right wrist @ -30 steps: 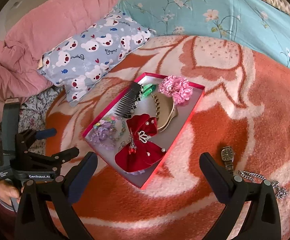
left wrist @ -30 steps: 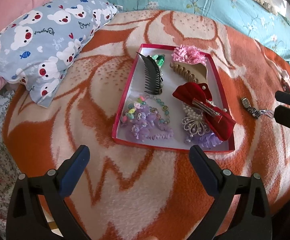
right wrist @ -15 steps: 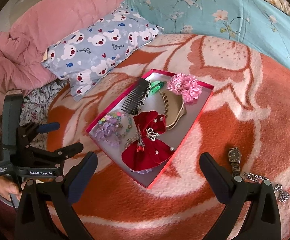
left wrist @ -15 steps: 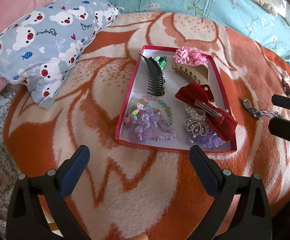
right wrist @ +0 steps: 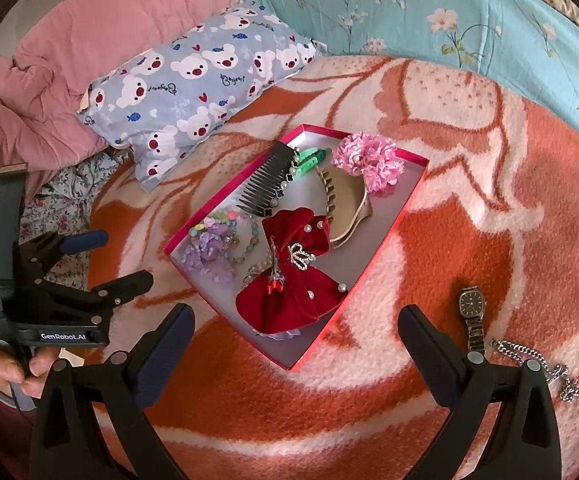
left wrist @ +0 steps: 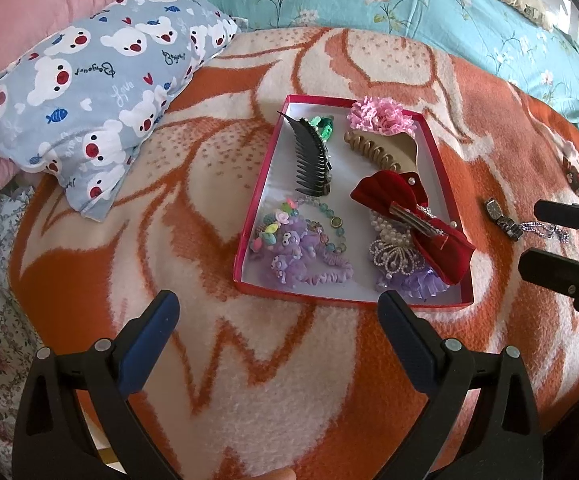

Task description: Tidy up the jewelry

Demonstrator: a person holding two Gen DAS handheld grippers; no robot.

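A red-rimmed box (left wrist: 251,216) (right wrist: 385,248) lies on the orange and white blanket. It holds a black comb (left wrist: 311,160), a red velvet bow (right wrist: 293,276), a pink flower (right wrist: 369,160), a tan claw clip (left wrist: 373,152), beads and purple trinkets (left wrist: 297,256). A wristwatch (right wrist: 471,316) and a silver chain (right wrist: 537,364) lie on the blanket right of the box. My left gripper (left wrist: 275,340) is open and empty in front of the box. My right gripper (right wrist: 295,348) is open and empty above the box's near corner, left of the watch.
A bear-print pillow (left wrist: 93,92) and a pink quilt (right wrist: 29,92) lie to the left. A teal flowered sheet (right wrist: 449,20) runs along the back. A small dark red item (left wrist: 575,172) lies at the blanket's far right. The bed edge drops off at the left.
Both grippers have drawn back and risen slightly, so the box looks a little farther away. The right gripper has shifted left relative to the watch. Nothing was picked up.
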